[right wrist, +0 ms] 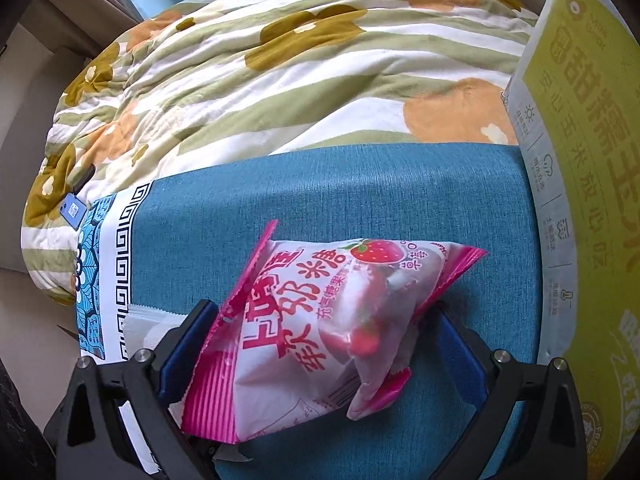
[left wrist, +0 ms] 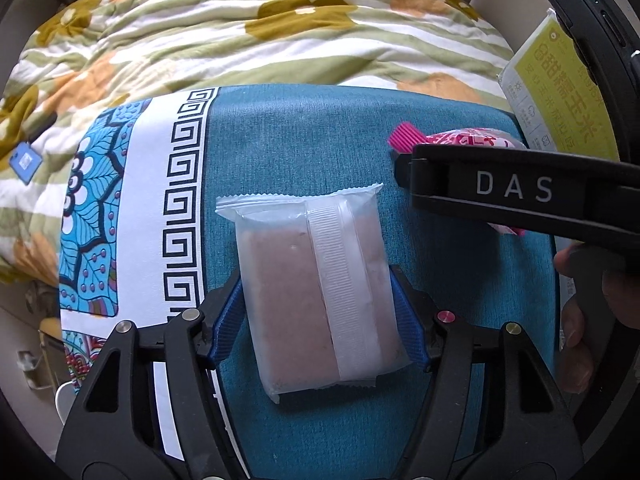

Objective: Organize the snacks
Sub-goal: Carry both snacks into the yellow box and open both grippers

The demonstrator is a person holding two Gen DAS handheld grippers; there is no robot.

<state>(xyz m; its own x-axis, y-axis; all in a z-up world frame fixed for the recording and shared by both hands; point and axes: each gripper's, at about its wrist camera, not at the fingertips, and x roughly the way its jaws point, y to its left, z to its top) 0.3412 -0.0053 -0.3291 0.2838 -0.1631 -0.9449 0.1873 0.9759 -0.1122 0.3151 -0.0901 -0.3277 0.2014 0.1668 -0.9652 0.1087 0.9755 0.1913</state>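
A clear-wrapped brown snack bar point(left wrist: 316, 292) lies on the teal cloth point(left wrist: 288, 140). My left gripper point(left wrist: 316, 320) has its blue pads on both sides of the bar and is shut on it. My right gripper point(right wrist: 320, 340) is shut on a pink strawberry candy bag point(right wrist: 320, 320), held just above the cloth. In the left wrist view the right gripper point(left wrist: 404, 172) enters from the right, with the pink bag point(left wrist: 472, 140) behind it. A corner of the clear-wrapped bar point(right wrist: 148, 320) shows at the left of the right wrist view.
A yellow-green corn box point(right wrist: 588, 200) stands at the right edge of the cloth, also in the left wrist view point(left wrist: 560, 92). A floral quilt point(left wrist: 240, 32) lies behind. The cloth's patterned white and blue border point(left wrist: 132, 208) is at left. A blue tag point(left wrist: 24, 162) sits on the quilt.
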